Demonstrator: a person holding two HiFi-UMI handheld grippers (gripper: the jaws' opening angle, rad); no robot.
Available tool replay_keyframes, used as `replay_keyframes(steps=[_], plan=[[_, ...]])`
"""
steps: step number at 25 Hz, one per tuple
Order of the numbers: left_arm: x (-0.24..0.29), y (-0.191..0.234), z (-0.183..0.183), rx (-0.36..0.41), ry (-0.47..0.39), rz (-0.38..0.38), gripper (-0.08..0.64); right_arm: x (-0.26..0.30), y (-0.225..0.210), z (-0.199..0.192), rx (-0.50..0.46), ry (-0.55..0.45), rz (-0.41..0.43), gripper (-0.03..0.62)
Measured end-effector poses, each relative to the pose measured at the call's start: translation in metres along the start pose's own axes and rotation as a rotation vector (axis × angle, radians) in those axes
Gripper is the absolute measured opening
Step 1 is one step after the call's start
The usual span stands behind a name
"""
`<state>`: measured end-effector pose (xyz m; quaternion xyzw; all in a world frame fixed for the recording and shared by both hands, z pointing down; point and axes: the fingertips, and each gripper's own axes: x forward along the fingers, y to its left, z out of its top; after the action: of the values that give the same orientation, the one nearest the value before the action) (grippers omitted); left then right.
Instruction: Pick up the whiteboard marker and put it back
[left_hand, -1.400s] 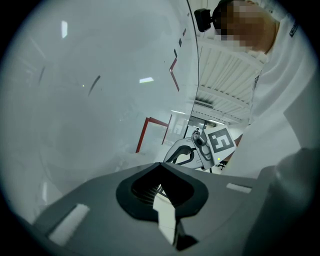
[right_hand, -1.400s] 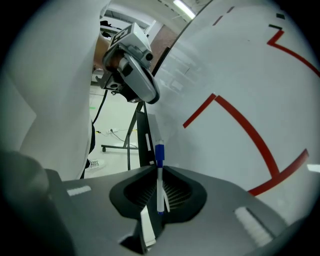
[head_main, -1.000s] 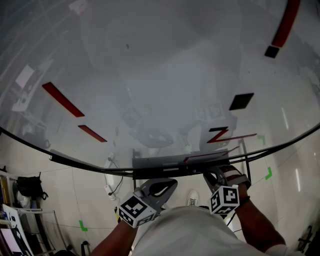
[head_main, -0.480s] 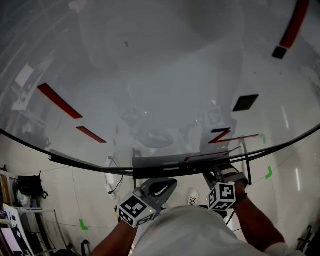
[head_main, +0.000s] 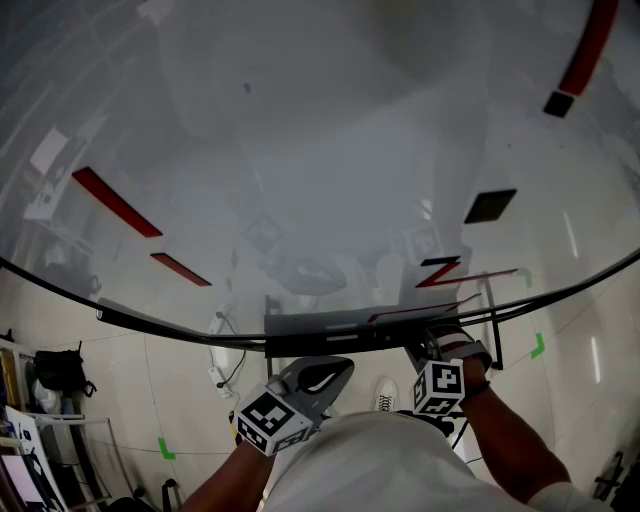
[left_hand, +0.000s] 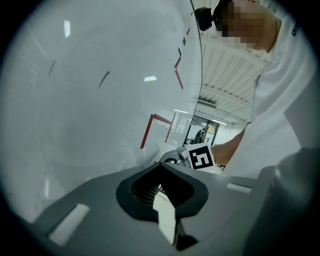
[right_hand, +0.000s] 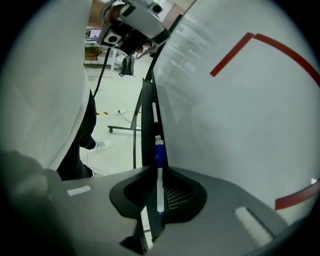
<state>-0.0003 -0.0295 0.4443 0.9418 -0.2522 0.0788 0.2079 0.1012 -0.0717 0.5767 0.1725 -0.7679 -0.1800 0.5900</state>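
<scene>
Item: large glossy white whiteboard (head_main: 330, 150) on a dark wheeled stand, with a dark narrow tray ledge (head_main: 330, 328) along its lower edge.

Marks on the board: long red strokes (head_main: 115, 200), one red and black zigzag (head_main: 440, 270) that looks like a Z, and flat black rectangular pieces (head_main: 490, 205). I can read no word among them.

Item: slim white whiteboard marker with a blue cap (right_hand: 159, 175). It is pinched between the fingers of the right gripper (right_hand: 159, 192), blue cap pointing forward along the ledge, close against the board face. Whether it touches the ledge I cannot tell. No print can be read on its barrel. A second white pen-shaped piece (right_hand: 154, 111) lies further along the same ledge.

Item: left gripper (left_hand: 161, 187), fingers pressed together with nothing between them, held low below the ledge, beside the right gripper and apart from it.

Labels: each gripper carries a white cube with black square code patterns (left_hand: 201, 157); no letters on them.

Surroundings: person in a white shirt (head_main: 390, 465), a white sneaker (head_main: 385, 395), and a pale floor with green tape marks (head_main: 165, 452).
</scene>
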Motion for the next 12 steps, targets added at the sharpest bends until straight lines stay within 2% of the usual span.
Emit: replay_keyframes(steps=[12], plan=[[-0.004, -0.001, -0.001, -0.004, 0.002, 0.008, 0.017, 0.014, 0.001, -0.001, -0.034, 0.012, 0.007, 0.037]])
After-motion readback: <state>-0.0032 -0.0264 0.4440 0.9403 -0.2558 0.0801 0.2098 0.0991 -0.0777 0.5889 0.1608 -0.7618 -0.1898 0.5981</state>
